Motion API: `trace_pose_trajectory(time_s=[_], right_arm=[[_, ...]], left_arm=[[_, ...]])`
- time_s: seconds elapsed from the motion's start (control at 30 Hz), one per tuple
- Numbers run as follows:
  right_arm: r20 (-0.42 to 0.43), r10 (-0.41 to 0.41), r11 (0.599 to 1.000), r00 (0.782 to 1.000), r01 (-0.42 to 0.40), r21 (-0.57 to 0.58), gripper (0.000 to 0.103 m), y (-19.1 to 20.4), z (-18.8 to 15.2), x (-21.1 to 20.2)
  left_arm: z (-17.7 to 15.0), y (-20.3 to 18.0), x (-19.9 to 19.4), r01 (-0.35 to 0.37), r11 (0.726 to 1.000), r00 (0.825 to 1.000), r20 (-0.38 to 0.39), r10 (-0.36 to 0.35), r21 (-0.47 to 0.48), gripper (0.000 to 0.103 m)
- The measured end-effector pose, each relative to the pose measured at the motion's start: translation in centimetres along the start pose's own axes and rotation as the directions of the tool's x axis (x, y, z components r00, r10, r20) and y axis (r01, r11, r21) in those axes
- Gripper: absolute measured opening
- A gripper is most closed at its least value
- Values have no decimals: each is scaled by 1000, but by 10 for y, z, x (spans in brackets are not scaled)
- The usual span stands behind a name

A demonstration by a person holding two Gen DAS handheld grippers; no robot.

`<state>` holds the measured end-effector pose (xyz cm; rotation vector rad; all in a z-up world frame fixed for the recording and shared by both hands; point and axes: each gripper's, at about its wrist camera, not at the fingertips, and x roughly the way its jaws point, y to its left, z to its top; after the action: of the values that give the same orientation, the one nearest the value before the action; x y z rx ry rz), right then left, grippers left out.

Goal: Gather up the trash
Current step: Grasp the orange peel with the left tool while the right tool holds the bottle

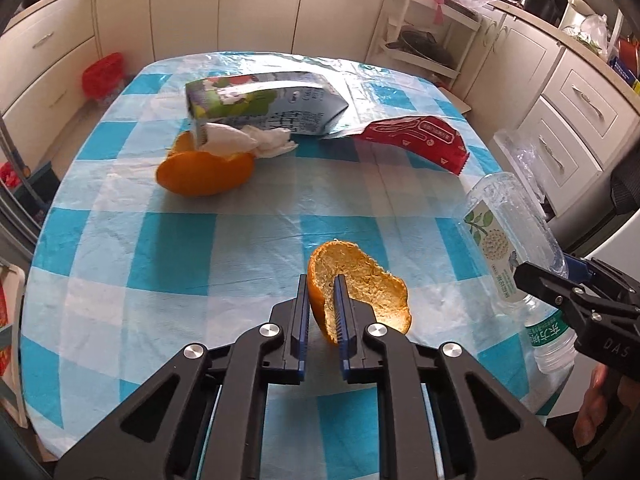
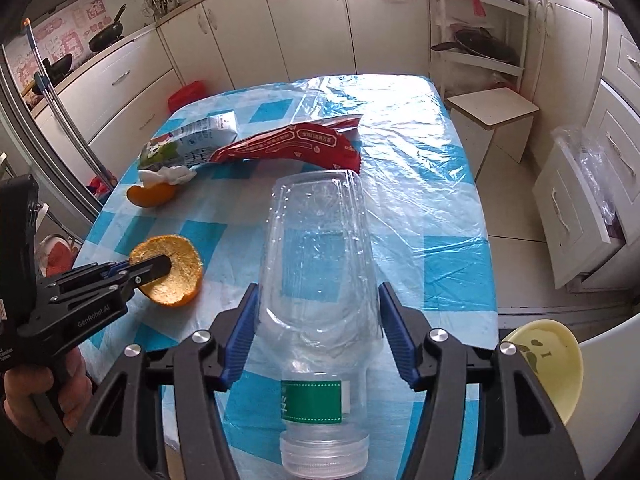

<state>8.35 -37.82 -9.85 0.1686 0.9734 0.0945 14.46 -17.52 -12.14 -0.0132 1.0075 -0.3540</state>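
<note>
Kitchen tabletop (image 1: 240, 240) under its checked plastic cloth shows us barely begun: our left tool (image 1: 323, 304) pinches one orange peel (image 1: 360, 280), our right tool (image 2: 318, 320) clamps the clear bottle (image 2: 320, 260), while carton (image 1: 264, 100), tissue (image 1: 256, 140), red wrapper (image 1: 416, 136) and another peel (image 1: 204, 176) remain.

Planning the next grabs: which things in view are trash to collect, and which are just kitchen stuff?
Trash:
orange peel in left gripper
plastic bottle between right gripper fingers
second orange peel
milk carton
crumpled tissue
red wrapper

Just lying about:
yellow bowl
small stool
frying pan
</note>
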Motion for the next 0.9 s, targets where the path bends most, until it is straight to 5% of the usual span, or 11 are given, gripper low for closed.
trace_pose_trajectory(time_s=[0.1, 0.23, 0.43, 0.9], right_arm=[[5, -3, 1000, 1000, 3, -4, 59, 4, -1, 0], [13, -12, 1000, 1000, 12, -8, 64, 5, -3, -1], [9, -27, 1000, 1000, 27, -14, 65, 4, -4, -2], [23, -64, 996, 998, 65, -55, 66, 11, -6, -2]], left_arm=[[-2, 7, -2, -32, 999, 999, -4, 32, 2, 14], [-4, 11, -2, -47, 999, 999, -13, 47, -1, 32], [-5, 4, -3, -76, 997, 997, 4, 76, 34, 45], [-9, 0, -2, -94, 994, 996, 4, 94, 53, 49]])
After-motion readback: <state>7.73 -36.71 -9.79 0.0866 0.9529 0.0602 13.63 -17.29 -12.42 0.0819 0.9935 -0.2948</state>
